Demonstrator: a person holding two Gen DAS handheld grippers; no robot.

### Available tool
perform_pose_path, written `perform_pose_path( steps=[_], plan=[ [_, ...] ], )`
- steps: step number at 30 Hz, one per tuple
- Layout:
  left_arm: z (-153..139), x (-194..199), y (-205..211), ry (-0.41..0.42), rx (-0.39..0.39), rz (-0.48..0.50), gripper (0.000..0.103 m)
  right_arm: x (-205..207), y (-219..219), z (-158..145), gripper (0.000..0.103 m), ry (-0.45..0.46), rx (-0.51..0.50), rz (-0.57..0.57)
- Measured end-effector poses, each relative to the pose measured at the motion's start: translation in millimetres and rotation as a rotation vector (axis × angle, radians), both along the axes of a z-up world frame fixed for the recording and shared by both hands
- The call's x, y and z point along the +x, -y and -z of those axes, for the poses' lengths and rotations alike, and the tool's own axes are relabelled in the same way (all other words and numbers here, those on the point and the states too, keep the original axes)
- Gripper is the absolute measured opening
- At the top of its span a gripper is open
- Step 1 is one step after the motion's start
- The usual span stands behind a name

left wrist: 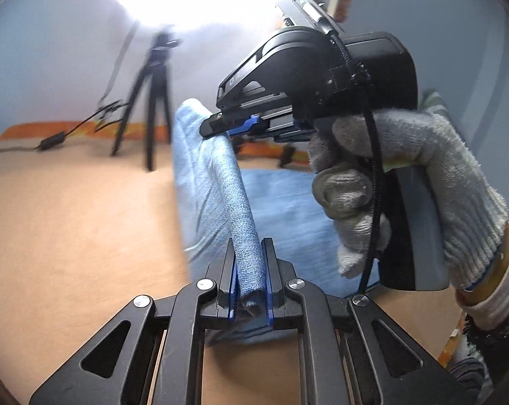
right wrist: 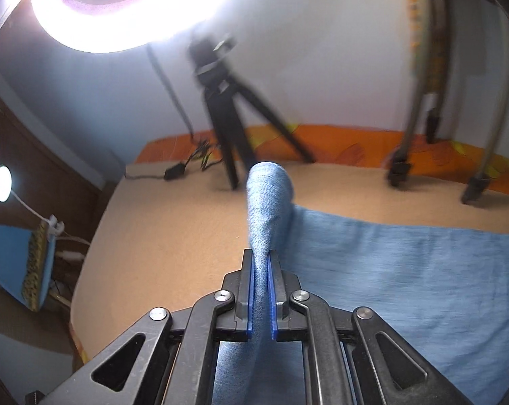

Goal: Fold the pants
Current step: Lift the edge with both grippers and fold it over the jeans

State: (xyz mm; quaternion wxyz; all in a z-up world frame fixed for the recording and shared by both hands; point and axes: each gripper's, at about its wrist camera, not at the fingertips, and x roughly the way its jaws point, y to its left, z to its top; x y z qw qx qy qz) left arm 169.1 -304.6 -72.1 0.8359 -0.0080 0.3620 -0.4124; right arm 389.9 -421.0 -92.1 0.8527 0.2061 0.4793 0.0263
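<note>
Above the bed (right wrist: 173, 236), the left gripper (left wrist: 251, 280) and right gripper (right wrist: 262, 290) each clamp their jaws on a raised fold of blue pants (right wrist: 406, 270).

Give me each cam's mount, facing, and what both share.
Left wrist: on the left tool, looking along its fingers over the bed; tool shut on the pants; shows the right tool pinching the same edge, held by a gloved hand.
Right wrist: on the right tool, facing the wall; tool shut on the pants; no hand visible.
Shared: pants, bed, black tripod.
</note>
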Motion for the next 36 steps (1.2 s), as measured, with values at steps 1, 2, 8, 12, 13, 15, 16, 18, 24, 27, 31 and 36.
perform_pose_path(
  steps=[1,2,8,12,13,15,16,18,24,27,31,36],
  plan=[
    [-2.6,-3.9,8.2,0.010,-0.004,0.015,0.011,-5.4,9.6,-3.9,0.004,0.008,0.004,0.011],
    [-4.1,-7.3,16.1,0.020,-0.006,0.032,0.011,-9.7,18.2,-6.7,0.004,0.015,0.007,0.020],
    [0.7,-16.2,55.8,0.036,-0.017,0.117,0.011,-36.6,74.4,-17.9,0.003,0.040,0.014,0.078],
    [3.5,-8.6,84.9,0.015,-0.030,0.162,0.010,-49.4,104.3,-17.5,0.003,0.044,0.007,0.114],
    [2.8,-11.0,95.9,0.020,-0.027,0.180,0.010,-52.3,110.9,-17.1,0.003,0.045,0.006,0.124],
    [2.6,-8.6,110.2,0.026,-0.023,0.203,0.010,-62.4,130.8,-17.4,0.003,0.050,0.009,0.148],
    [2.3,-10.2,120.7,0.028,-0.023,0.219,0.010,-66.9,139.2,-17.6,0.003,0.053,0.011,0.159],
    [4.3,-8.0,134.4,0.026,-0.022,0.239,0.010,-75.9,156.3,-16.8,0.003,0.055,0.012,0.176],
    [13.2,-9.0,188.7,0.020,0.002,0.295,0.010,-101.5,209.7,-13.4,0.003,0.059,0.017,0.218],
    [19.5,-8.7,213.3,0.010,0.010,0.315,0.010,-111.3,231.7,-11.0,0.003,0.064,0.028,0.233],
    [29.4,-5.9,241.4,0.009,0.031,0.348,0.010,-127.8,263.4,-4.0,0.003,0.063,0.046,0.256],
    [46.8,-12.4,279.3,0.002,0.066,0.370,0.010,-145.2,300.5,13.4,0.003,0.065,0.084,0.281]
  ],
)
